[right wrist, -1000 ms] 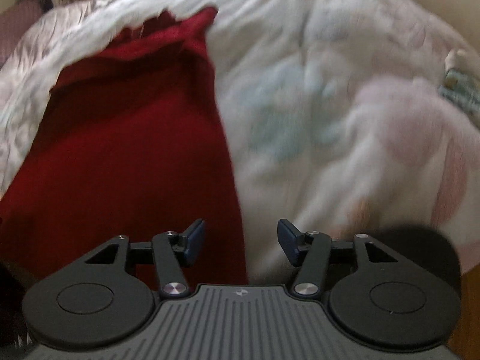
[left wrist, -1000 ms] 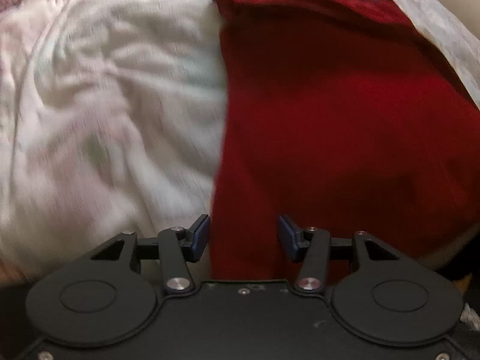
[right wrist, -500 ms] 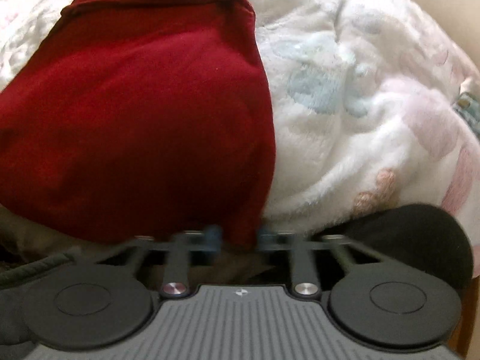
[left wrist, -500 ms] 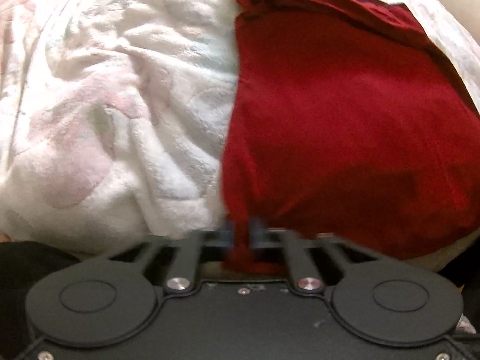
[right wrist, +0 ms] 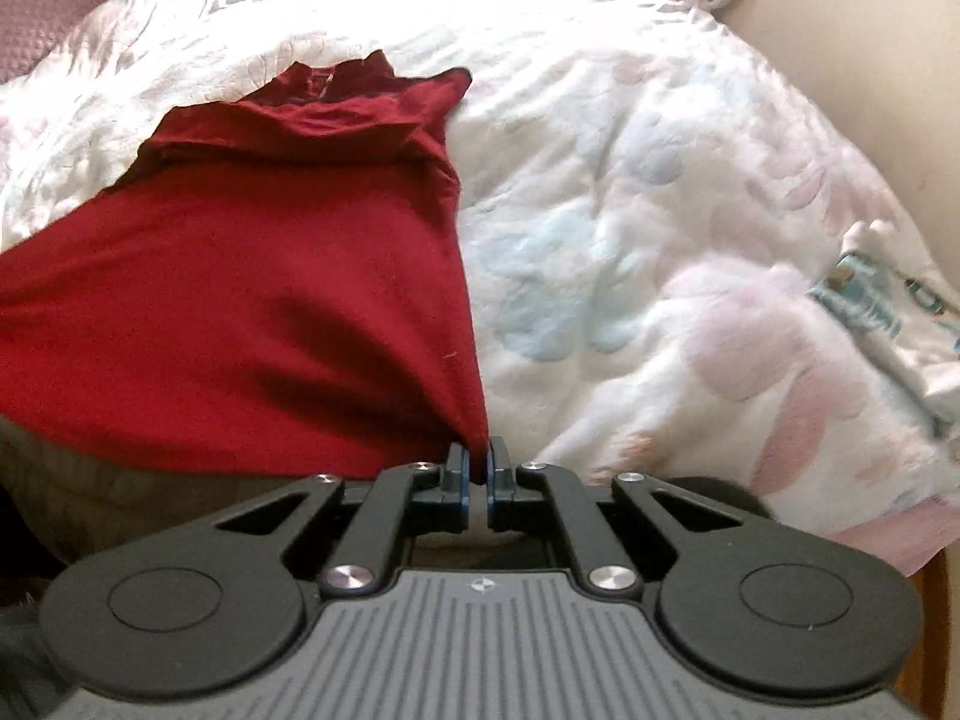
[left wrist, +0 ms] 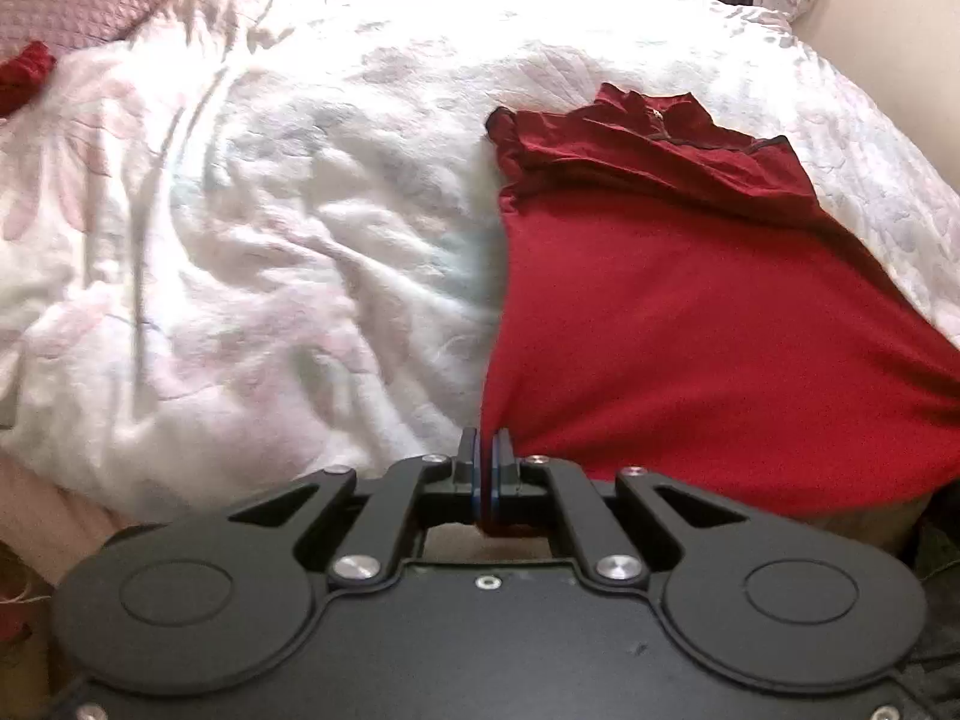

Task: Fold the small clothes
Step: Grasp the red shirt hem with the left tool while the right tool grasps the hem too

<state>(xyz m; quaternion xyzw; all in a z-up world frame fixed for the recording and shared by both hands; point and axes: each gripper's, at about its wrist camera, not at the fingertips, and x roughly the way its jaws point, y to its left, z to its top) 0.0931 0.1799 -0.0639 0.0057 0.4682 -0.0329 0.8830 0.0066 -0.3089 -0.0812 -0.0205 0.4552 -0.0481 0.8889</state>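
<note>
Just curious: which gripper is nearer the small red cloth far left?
The left gripper. It pinches the red shirt's corner toward the small red cloth; the right gripper pinches the opposite corner.

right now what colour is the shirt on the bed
Dark red short-sleeved shirt, solid with no print; clearest in the left wrist view.

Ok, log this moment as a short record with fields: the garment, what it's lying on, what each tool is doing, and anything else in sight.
garment: red shirt, spread flat, collar end away from the cameras
surface: white floral bedspread
left tool: shut on the shirt's near left hem corner
right tool: shut on the near right hem corner
other: small red cloth item at the far left of the bed
fold state: no fold yet
</note>
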